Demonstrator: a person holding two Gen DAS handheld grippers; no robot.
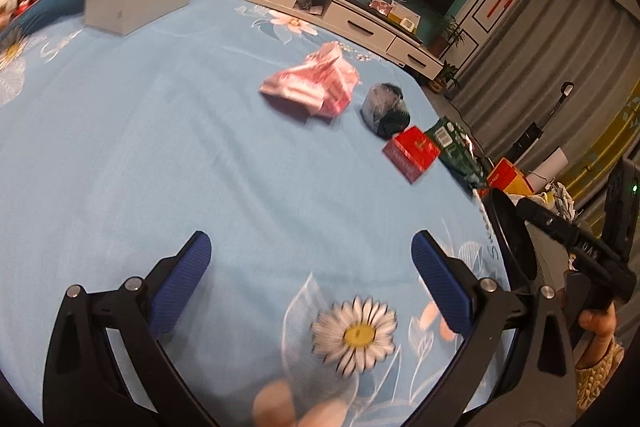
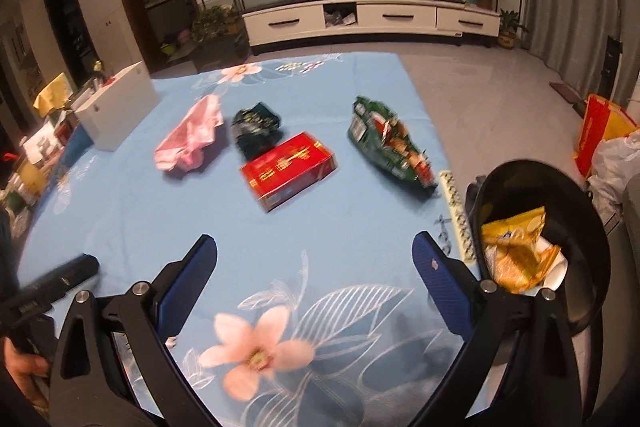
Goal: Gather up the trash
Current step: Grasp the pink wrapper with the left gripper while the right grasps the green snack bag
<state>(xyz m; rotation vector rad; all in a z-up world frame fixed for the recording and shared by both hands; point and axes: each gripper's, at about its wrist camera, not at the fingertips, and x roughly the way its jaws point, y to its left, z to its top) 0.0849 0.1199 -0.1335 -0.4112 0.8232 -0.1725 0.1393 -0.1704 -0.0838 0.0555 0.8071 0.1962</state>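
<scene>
Black trash bin (image 2: 560,227) beside the tabletop (image 2: 120,219) holds yellow wrappers (image 2: 516,251), just right of the right jaws.
Both pairs of jaws stand wide and empty; ahead of them lie a red box (image 2: 288,169), green bag (image 2: 390,143), dark bag (image 2: 256,129) and pink wrapper (image 2: 190,135).

Four pieces of trash lie on the blue cloth (image 2: 120,211): one pink wrapper (image 2: 190,135), one dark crumpled bag (image 2: 256,131), one red box (image 2: 287,169) and one green snack bag (image 2: 390,143). One white box (image 2: 116,111) stands at the far corner. One black bin (image 2: 560,211) sits at the table's edge, holding one yellow wrapper (image 2: 516,251). Two grippers show, left (image 1: 310,263) and right (image 2: 314,259), each with two blue fingers.
</scene>
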